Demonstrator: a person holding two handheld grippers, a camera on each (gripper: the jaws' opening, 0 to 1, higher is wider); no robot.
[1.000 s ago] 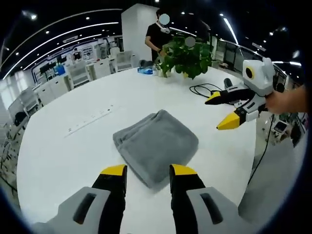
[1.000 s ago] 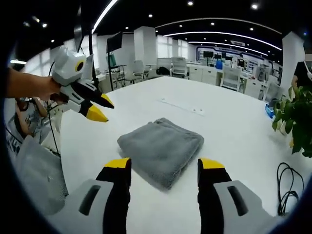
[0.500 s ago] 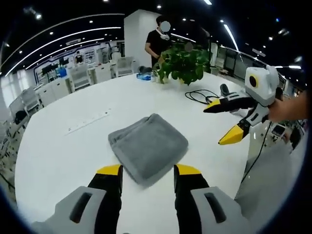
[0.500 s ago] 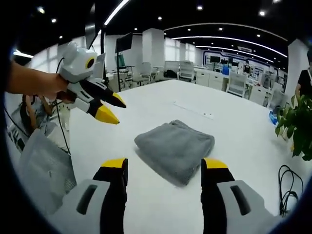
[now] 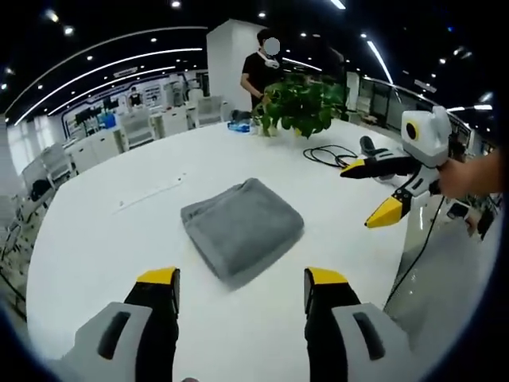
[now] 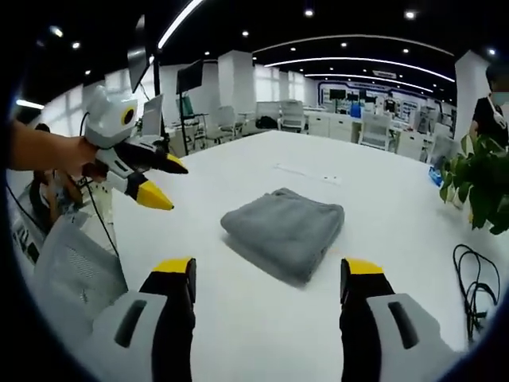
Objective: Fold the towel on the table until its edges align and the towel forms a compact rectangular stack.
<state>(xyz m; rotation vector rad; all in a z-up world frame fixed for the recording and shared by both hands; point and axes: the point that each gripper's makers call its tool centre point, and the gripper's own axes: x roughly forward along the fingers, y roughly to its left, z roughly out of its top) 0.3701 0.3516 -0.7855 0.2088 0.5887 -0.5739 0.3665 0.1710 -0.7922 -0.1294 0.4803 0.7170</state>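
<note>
Jaws first: the left gripper [image 5: 241, 290] has its two yellow tips spread wider than a second ago, nothing between them, and the right gripper [image 6: 269, 280] is spread apart and empty too. Both cameras have pulled back a bit, so the towel [image 5: 242, 228] sits further out from the tips than it did, lying on the white table [image 5: 95, 247] as a folded grey rectangle, apart from both grippers. Its shape looks the same across the last second. To me that reads as done, or close to it: hands off, stack compact.

Harder to call: whether the layers line up on the far side, since the near fold hides them. A black cable [image 5: 328, 153] lies past the towel and a potted plant [image 5: 299, 103] behind that. Furthest back a person [image 5: 261, 70] stands, partly behind the leaves.
</note>
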